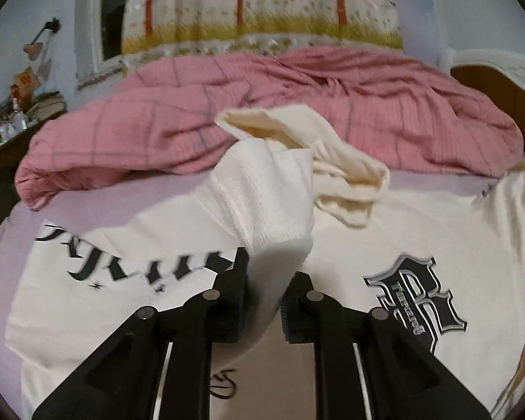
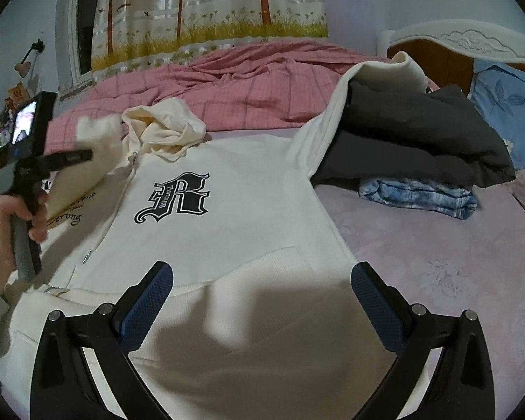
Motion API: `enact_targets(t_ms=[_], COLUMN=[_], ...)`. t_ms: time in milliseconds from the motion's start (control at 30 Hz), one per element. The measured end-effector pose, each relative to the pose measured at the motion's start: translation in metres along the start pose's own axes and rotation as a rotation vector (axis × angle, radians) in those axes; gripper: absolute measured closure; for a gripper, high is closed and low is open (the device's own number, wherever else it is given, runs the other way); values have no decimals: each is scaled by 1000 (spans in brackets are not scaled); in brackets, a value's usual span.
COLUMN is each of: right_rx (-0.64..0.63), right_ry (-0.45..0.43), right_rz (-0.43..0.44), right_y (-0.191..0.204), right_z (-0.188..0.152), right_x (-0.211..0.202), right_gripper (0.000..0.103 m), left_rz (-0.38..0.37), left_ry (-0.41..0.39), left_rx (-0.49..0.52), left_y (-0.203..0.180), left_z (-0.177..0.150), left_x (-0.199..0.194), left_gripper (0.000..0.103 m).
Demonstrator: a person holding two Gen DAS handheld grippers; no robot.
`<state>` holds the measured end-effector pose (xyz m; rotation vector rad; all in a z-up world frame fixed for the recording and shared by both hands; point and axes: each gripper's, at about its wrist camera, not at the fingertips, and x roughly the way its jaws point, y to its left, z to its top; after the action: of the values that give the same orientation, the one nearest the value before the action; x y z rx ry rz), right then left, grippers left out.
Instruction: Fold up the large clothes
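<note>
Cream hoodie (image 2: 248,189) sleeve cuff (image 1: 262,210) is clamped in left gripper (image 1: 264,290); right gripper (image 2: 262,301) gapes above hem.

Home bedroom, as I read it from both cameras. I count a bed (image 2: 437,245) with lilac sheet, carved white headboard (image 2: 472,40), pink checked quilt (image 1: 297,105), blue pillow (image 2: 507,105), printed curtain (image 2: 210,10), wall lamp (image 2: 28,59).

Cream zip hoodie (image 2: 248,189), black R logo, flat on bed, left sleeve cuff (image 1: 262,203) lifted
</note>
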<state>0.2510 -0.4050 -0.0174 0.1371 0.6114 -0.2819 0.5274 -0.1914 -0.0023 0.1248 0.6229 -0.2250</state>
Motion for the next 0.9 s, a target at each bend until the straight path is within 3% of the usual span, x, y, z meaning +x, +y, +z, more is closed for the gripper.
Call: enact_targets(t_ms=[33, 100, 133, 233, 333, 467, 600, 733, 800, 900], right_rx=[-4, -5, -2, 7, 8, 7, 63, 51, 29, 66], right_ry=[4, 3, 0, -9, -5, -26, -6, 54, 80, 162], right_rz=[1, -3, -8, -20, -27, -31, 95, 285, 313, 326], right_y=[1, 1, 0, -1, -1, 4, 21, 62, 88, 119], right_z=[0, 0, 0, 1, 2, 8, 34, 82, 101, 116], right_x=[1, 1, 1, 0, 0, -5, -8, 13, 34, 84], right_gripper=[0, 0, 0, 0, 0, 0, 0, 0, 0, 1], left_rz=[-15, -32, -70, -150, -122, 22, 150, 244, 291, 246], left_ry=[12, -16, -59, -86, -152, -261, -327, -257, -221, -209], left_rx=[19, 32, 28, 26, 14, -25, -127, -195, -270, -346], left_y=[-3, -3, 2, 15, 43, 96, 161, 207, 229, 249], left_z=[-4, -10, -14, -14, -16, -22, -42, -62, -65, -67], left_x=[1, -13, -30, -68, -108, -135, -127, -97, -88, -83], left_gripper=[55, 35, 33, 23, 17, 11, 11, 11, 11, 11])
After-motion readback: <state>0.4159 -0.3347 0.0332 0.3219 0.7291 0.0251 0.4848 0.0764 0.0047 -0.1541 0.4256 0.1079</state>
